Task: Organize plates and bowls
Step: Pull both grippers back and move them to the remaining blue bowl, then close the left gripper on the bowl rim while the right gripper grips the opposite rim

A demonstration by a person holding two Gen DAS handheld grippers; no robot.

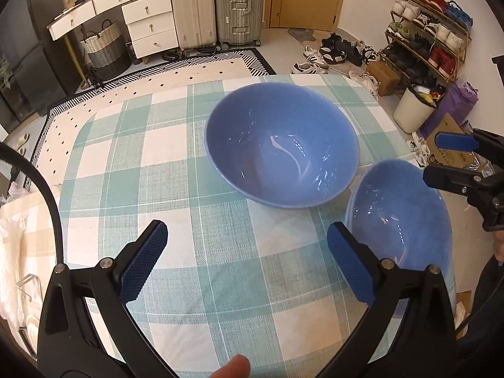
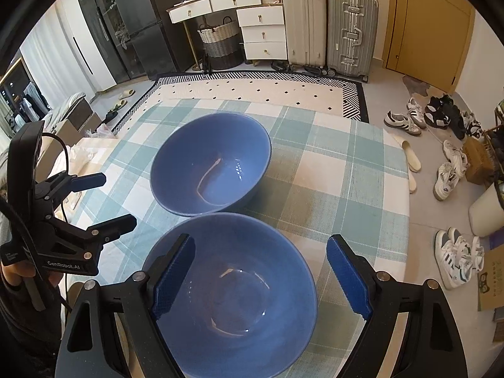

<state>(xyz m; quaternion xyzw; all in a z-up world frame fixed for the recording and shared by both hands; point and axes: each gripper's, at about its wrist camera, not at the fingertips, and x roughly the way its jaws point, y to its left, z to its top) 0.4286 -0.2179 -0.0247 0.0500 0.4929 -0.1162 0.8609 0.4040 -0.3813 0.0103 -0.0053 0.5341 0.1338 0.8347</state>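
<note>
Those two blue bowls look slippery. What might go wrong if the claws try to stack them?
The near bowl sits by the table edge, so a push from the open right gripper might slide it off. Both bowls look glossy; pads may slip. The far bowl almost touches it, so they could knock together.

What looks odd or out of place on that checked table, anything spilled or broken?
Nothing stands out. Both blue bowls, the far bowl and the near bowl, sit upright, empty and unchipped on the tablecloth. Only the floor beyond looks untidy, with scattered shoes.
</note>
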